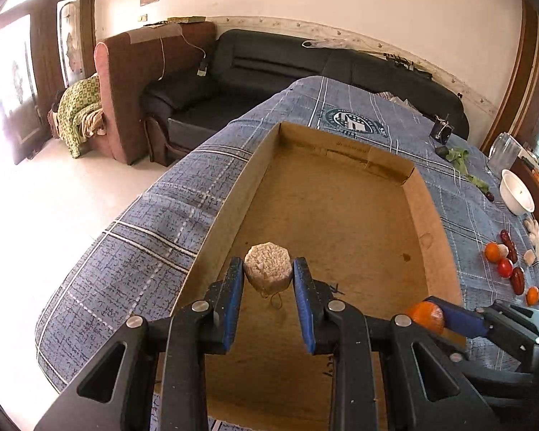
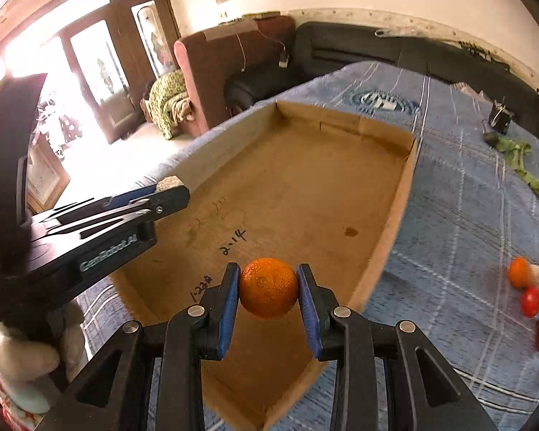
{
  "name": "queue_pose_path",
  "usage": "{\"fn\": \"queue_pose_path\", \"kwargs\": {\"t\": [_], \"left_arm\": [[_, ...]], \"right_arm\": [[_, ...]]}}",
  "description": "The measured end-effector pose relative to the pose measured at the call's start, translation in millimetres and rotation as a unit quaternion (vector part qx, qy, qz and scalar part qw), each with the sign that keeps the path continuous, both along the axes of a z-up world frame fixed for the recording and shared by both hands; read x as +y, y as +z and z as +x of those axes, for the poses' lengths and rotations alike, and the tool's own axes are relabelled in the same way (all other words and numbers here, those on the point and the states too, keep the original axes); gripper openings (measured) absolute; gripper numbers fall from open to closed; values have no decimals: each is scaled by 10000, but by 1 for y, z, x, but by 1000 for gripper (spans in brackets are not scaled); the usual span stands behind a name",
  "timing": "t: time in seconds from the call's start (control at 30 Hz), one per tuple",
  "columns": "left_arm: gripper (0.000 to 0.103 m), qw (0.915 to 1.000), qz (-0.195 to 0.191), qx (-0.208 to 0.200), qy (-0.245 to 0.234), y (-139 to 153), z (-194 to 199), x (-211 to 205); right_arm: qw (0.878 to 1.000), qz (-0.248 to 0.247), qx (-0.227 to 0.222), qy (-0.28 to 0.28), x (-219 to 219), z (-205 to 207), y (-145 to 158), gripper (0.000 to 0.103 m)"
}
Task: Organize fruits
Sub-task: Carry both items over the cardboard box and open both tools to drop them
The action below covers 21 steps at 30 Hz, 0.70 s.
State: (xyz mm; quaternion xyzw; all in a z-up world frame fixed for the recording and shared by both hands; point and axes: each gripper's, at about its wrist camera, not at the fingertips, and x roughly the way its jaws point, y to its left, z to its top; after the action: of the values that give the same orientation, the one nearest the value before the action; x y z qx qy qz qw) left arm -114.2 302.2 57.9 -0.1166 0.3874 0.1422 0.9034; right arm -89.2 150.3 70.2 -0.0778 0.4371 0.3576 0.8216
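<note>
Big picture first: a table under a blue plaid cloth [image 1: 133,251], and sitting on it a wide, shallow cardboard tray [image 1: 341,215], bare brown floor with a few pen scribbles and one small dark stain. Both grippers are over that tray right now. The left gripper [image 1: 268,273] is clenched on a pale, rough, faceted lump [image 1: 267,267], blue pads pressed to either side, a bit of string dangling under it, held near the tray's left wall. What that lump is exactly, hard to say. Over to the right gripper [image 2: 268,287], and it's squeezing an orange [image 2: 268,287] squarely between its blue pads, above the near end of the tray. From the left camera you catch that same orange at the lower right, by the tray's right wall. From the right camera, a gloved hand [image 2: 25,359] shows at lower left, wrapped around the other tool's handle. Off to the right on the cloth, well apart from the tray, the waiting pile [image 1: 510,265]: small oranges, a red tomato-like fruit, dark red oblong ones. Further back, a white bowl [image 1: 517,192] and some green leaves [image 1: 460,158]
</note>
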Motion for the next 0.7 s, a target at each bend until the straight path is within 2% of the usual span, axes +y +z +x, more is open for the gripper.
{"fn": "queue_pose_path", "kwargs": {"t": [0.23, 0.3, 0.37, 0.4, 0.47, 0.53, 0.7], "left_arm": [[28, 10000, -40, -2, 66, -3, 4, 0], [31, 10000, -9, -31, 68, 1, 3, -2], [43, 9999, 41, -71, 86, 4, 1, -4], [45, 9999, 67, -113, 96, 8, -1, -5], [52, 9997, 112, -174, 111, 13, -4, -7], [57, 9995, 171, -240, 120, 20, -7, -10], [61, 9987, 368, -333, 67, 34, -12, -25]], "right_arm": [[9997, -179, -116, 108, 10, -8, -9, 36], [9997, -186, -121, 114, 12, -9, -10, 36], [9997, -176, -111, 113, 12, -10, -10, 37], [9998, -148, -122, 105, 11, -11, -9, 39], [9998, -74, -167, 74, 7, -14, -5, 53], [9997, 61, -236, 19, 0, -17, 4, 60], [9990, 258, -340, -148, -22, -23, 17, 63]]}}
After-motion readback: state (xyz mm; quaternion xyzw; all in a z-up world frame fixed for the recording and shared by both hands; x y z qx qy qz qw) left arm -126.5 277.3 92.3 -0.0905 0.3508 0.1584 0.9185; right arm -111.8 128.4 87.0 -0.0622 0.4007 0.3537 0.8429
